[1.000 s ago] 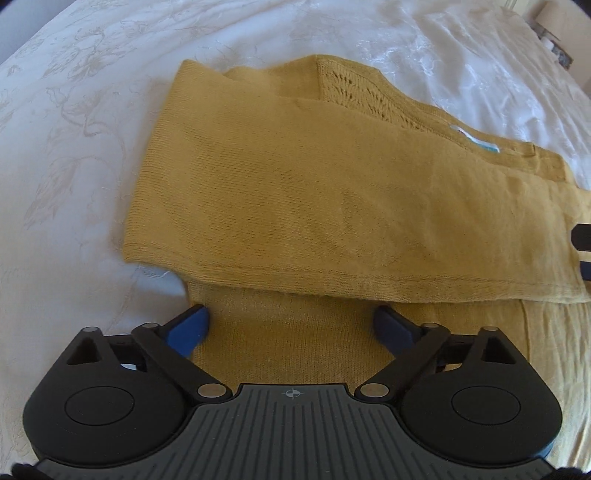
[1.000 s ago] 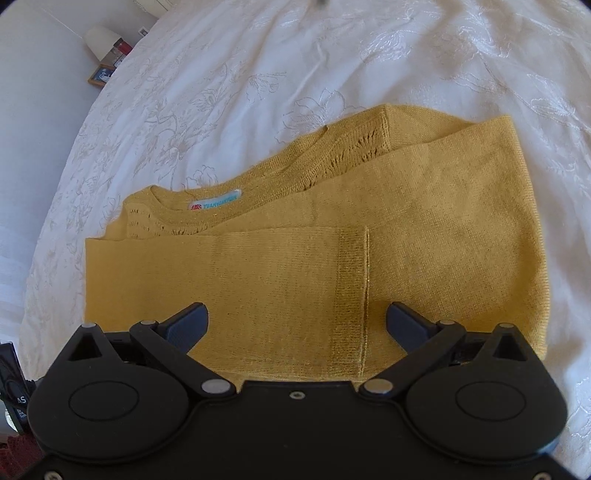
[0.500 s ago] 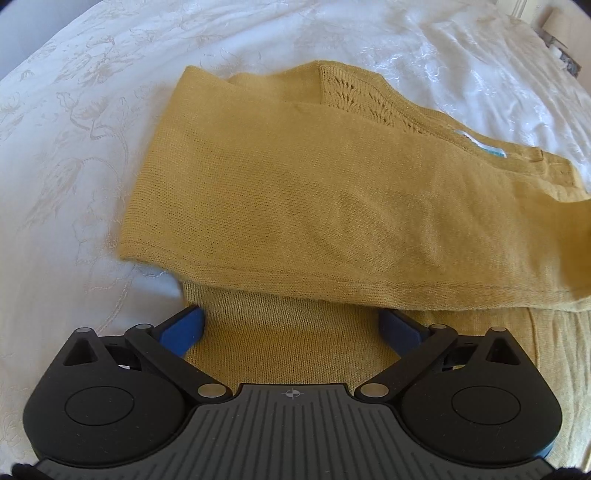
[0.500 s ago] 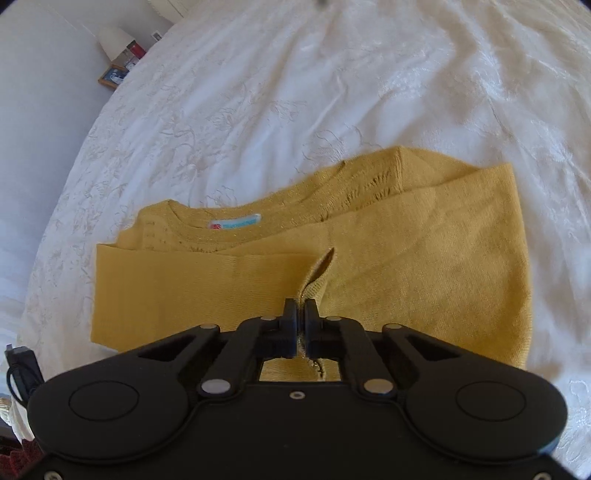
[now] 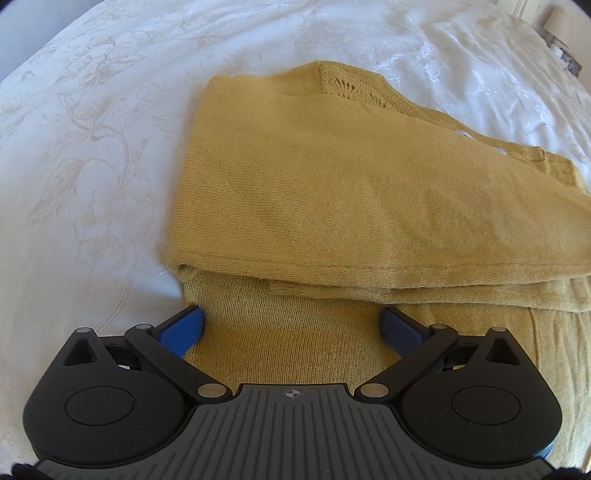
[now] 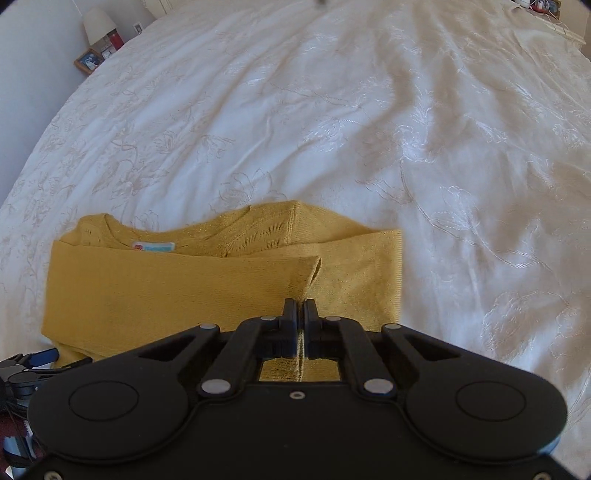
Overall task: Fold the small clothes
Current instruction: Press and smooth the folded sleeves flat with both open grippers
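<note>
A: How is the sweater [image 5: 354,192] looking?

B: It is lying as a mustard-yellow knit, folded into a long band with its sleeves laid across the body. An openwork lace panel [image 6: 255,236] is showing near the neckline, and a white and blue label [image 6: 154,246] is sitting inside the collar.

A: Which way is it running?

B: In the right wrist view its long axis is running from 9 o'clock to 3 o'clock, with the collar edge facing 12 o'clock. In the left wrist view the band is slanting from about 10 o'clock down towards 4 o'clock, and the neckline is lying along the far edge towards 1 o'clock.

A: Where is it sitting?

B: It is resting on a white bedspread [image 6: 369,110] stitched with pale flowers, towards the near edge of both views.

A: What is the right gripper [image 6: 300,312] doing?

B: Its jaws are pressing together on a pinch of the sweater at the sleeve's ribbed cuff, and the knit is rising in a small peak just beyond the tips.

A: And the left gripper [image 5: 291,325]?

B: Its blue fingers [image 5: 183,326] are standing wide apart over the lower layer of knit at 6 o'clock, gripping nothing.

A: Anything further out?

B: A lamp [image 6: 96,23] and a framed photo [image 6: 88,61] are standing beyond the bed at 10 o'clock in the right wrist view.
</note>
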The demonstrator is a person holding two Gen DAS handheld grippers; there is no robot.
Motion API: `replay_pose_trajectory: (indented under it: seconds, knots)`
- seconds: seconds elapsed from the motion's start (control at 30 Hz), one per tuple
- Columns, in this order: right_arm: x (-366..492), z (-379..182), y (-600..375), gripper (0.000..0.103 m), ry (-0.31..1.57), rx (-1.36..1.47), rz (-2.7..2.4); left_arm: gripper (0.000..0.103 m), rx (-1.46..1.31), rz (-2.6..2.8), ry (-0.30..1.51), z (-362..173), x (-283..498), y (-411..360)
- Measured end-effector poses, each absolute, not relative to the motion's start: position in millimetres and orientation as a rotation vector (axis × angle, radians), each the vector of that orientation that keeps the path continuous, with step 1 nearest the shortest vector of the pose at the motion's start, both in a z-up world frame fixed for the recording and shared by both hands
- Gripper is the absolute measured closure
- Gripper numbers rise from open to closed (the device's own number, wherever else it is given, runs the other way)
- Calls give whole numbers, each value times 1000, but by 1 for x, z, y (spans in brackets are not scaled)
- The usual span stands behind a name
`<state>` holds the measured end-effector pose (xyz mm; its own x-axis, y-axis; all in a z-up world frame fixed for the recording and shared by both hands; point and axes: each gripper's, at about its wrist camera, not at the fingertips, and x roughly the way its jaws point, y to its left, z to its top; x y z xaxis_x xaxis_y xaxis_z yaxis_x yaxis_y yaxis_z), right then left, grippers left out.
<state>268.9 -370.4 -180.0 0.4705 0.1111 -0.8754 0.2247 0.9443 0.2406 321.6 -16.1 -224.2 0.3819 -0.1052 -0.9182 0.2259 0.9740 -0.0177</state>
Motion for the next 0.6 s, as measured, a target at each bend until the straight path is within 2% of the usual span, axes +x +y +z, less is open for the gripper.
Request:
replay_pose_trajectory:
  seconds: [0.17, 0.27, 0.33, 0.37, 0.43, 0.5, 0.57, 0.6]
  knots:
    - [263, -184, -381, 95, 1097, 329, -136, 0, 101, -226, 1179, -220, 327, -12]
    - [261, -197, -390, 85, 1127, 343, -170, 0, 90, -262, 1187, -214, 329, -7]
    - [258, -199, -392, 84, 1122, 348, -190, 1, 81, -281, 1182, -207, 327, -4]
    - [255, -197, -393, 79, 1112, 355, -199, 0, 78, -285, 1179, -202, 326, -2]
    - [251, -193, -391, 40, 1085, 362, -200, 0, 81, -270, 1136, -188, 320, 0]
    - [249, -187, -385, 24, 1048, 363, -174, 0, 89, -245, 1072, -171, 317, 1]
    - [249, -181, -376, 22, 1018, 344, -148, 0, 96, -230, 1031, -159, 320, -1]
    - [252, -179, -369, 15, 1006, 329, -127, 0, 102, -226, 1025, -157, 324, -4]
